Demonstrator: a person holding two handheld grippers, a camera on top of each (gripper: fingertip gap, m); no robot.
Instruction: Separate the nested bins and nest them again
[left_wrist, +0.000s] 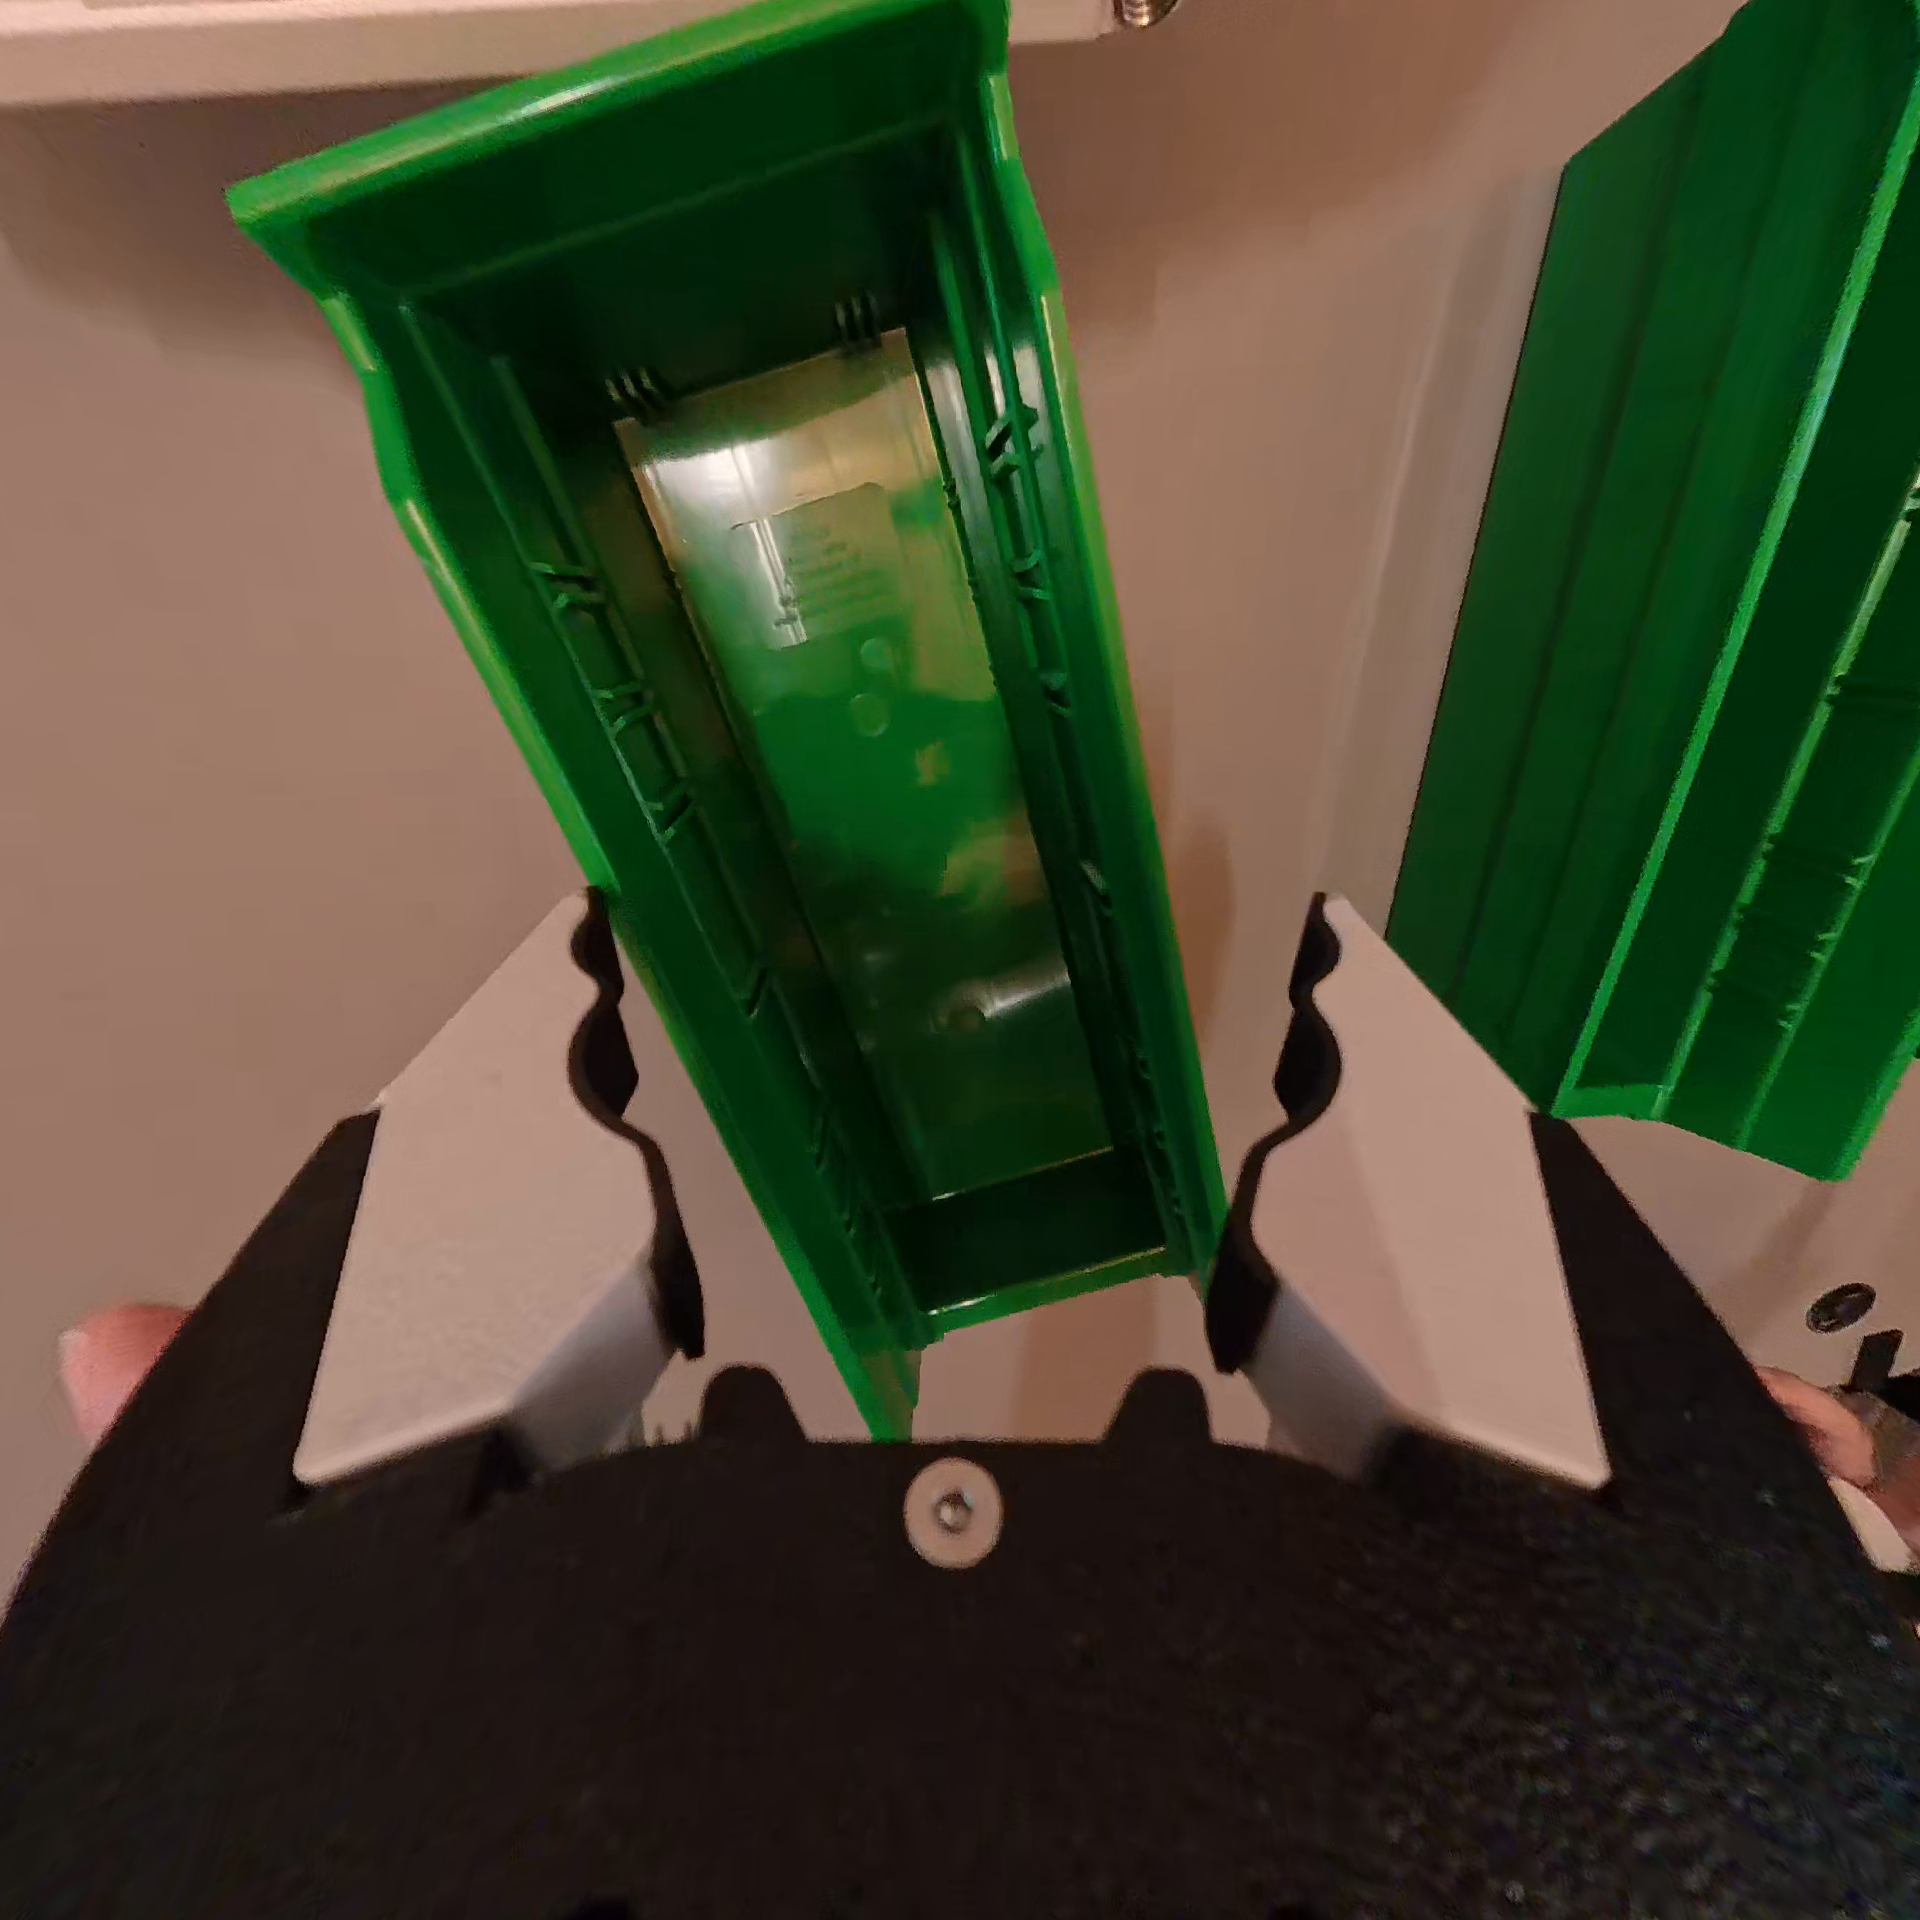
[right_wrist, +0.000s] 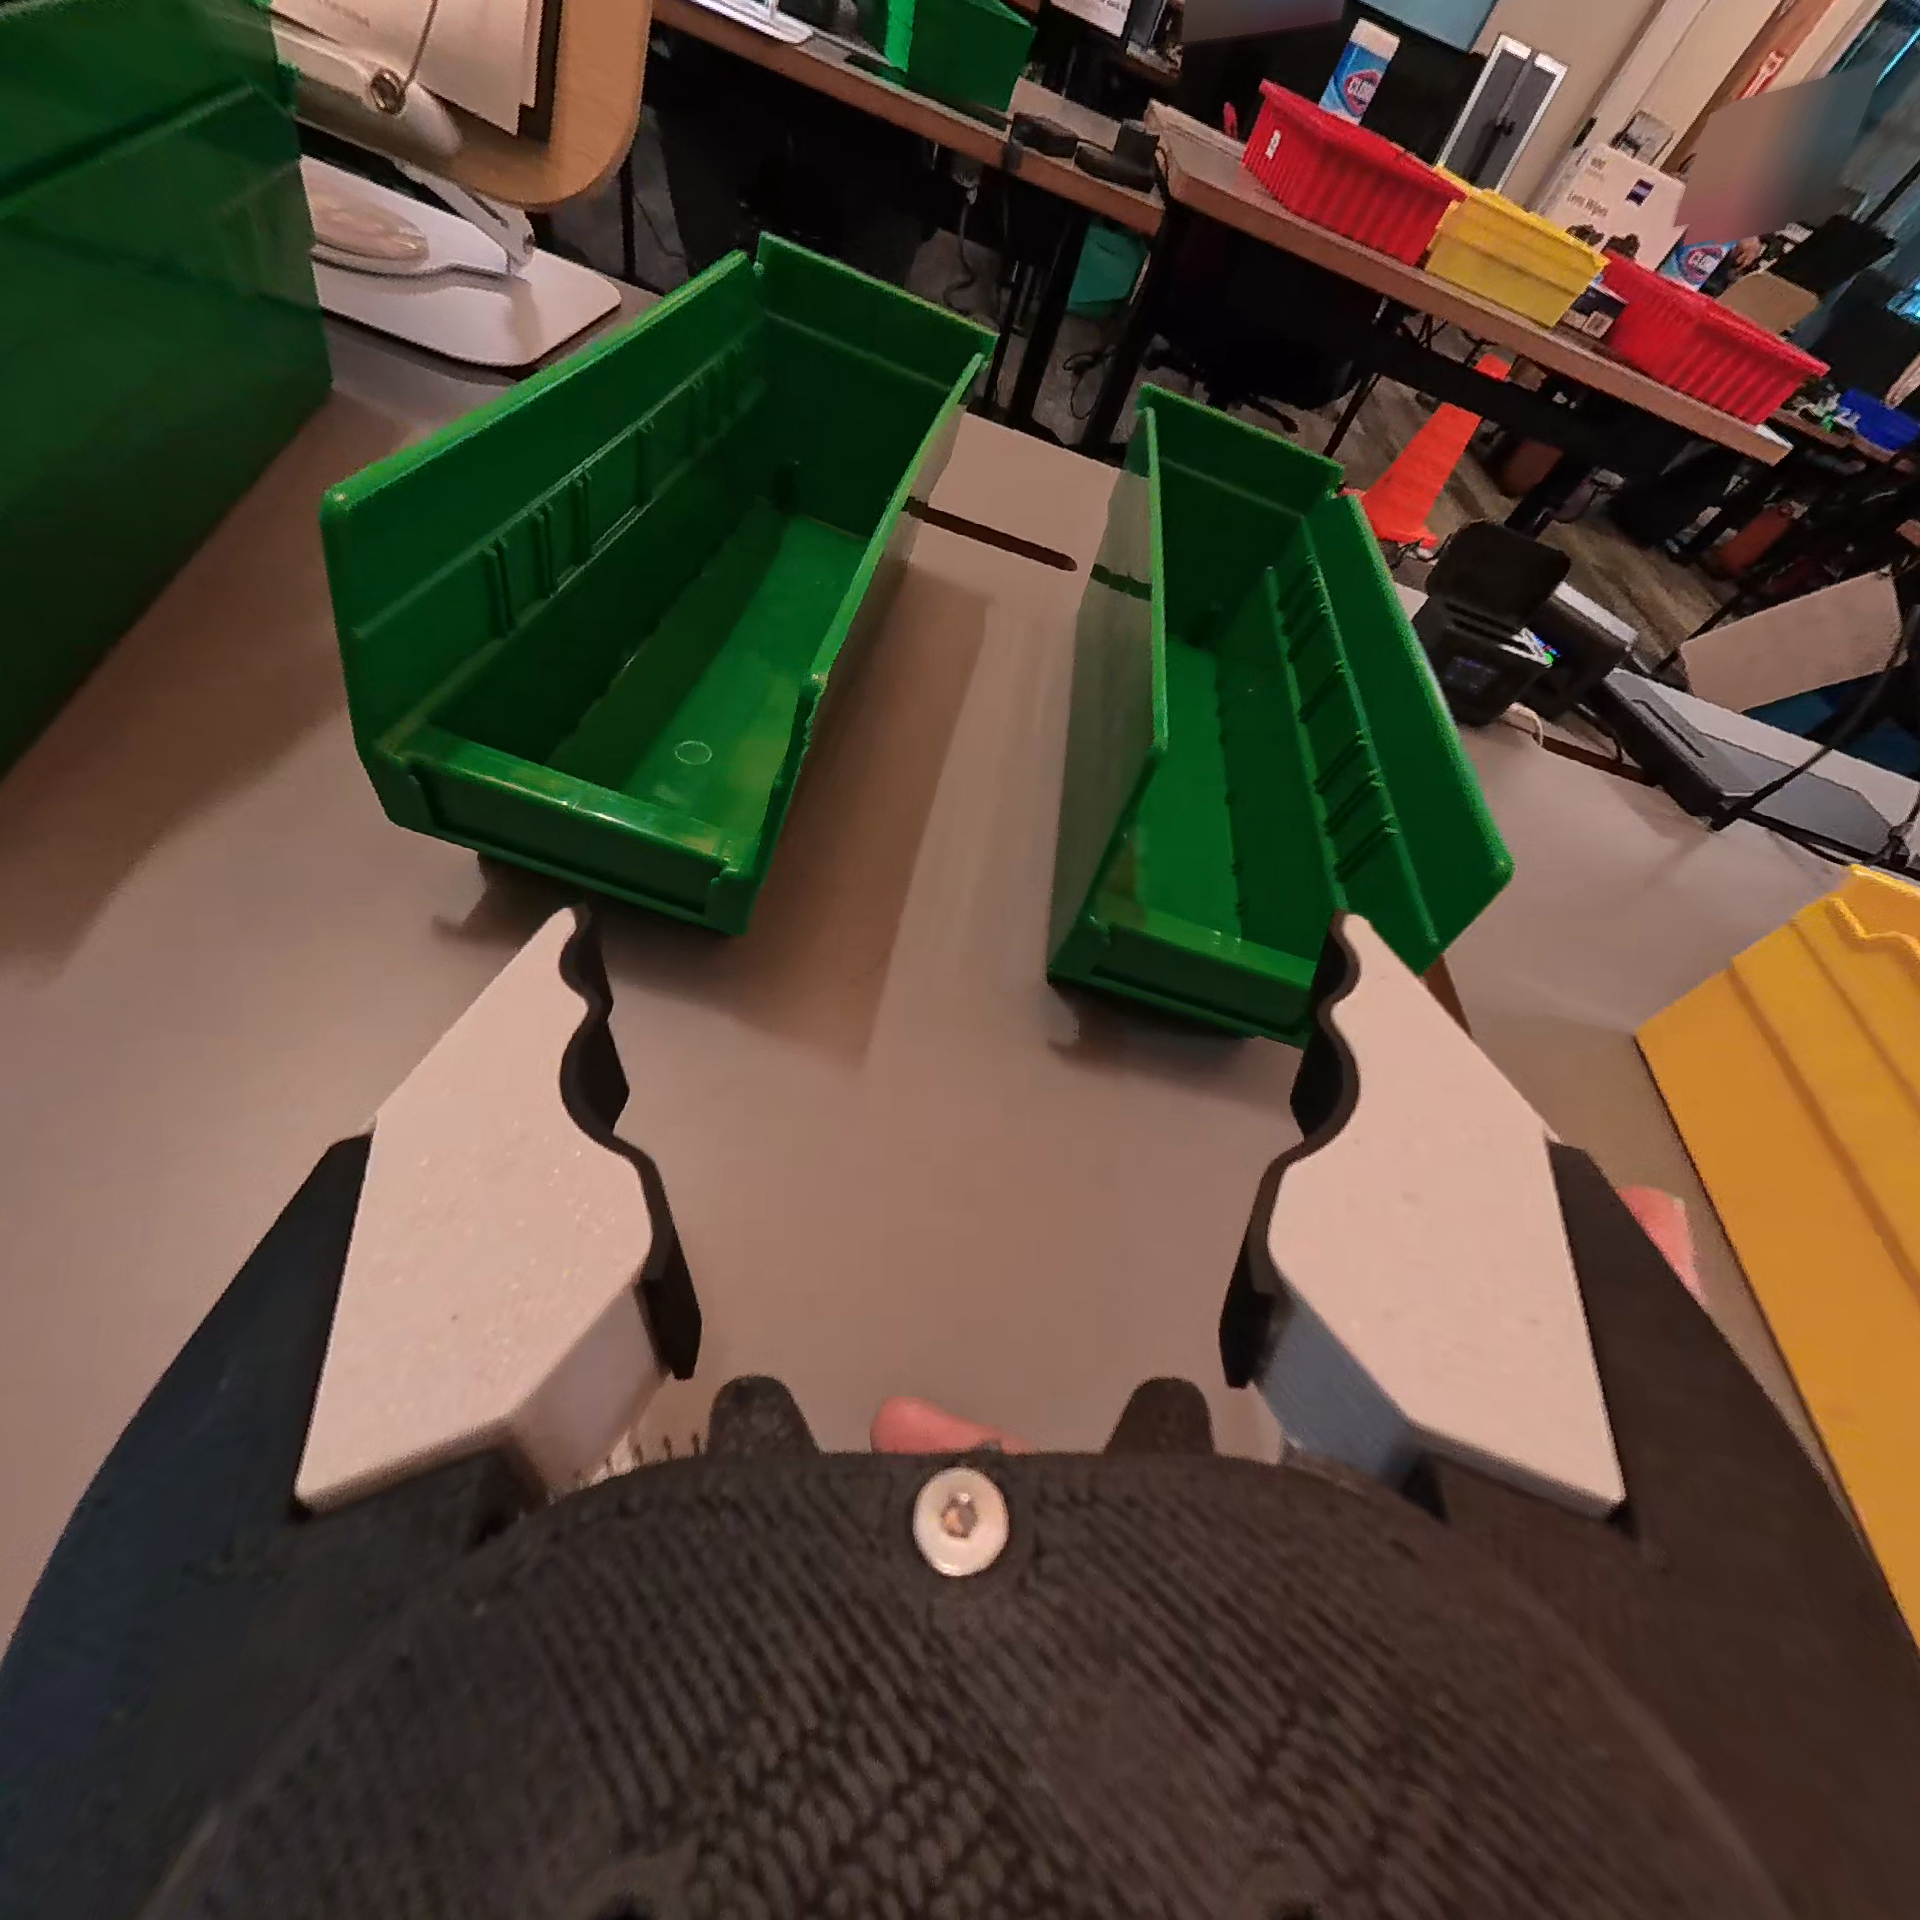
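Only rightward: yellow bin edge.

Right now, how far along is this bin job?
Separating looks done: two green bins sit apart on the table. In hand: nothing, though the open left hand-held gripper straddles one bin's end; the right hand-held gripper is open, empty. Nesting remains.

Grey table, two green bins apart

From my right wrist camera I see a grey table carrying two long green bins side by side with a bare strip between them: the left bin and the right bin, both open-side up. A yellow bin lies at the right edge, and another green bin stands far left.
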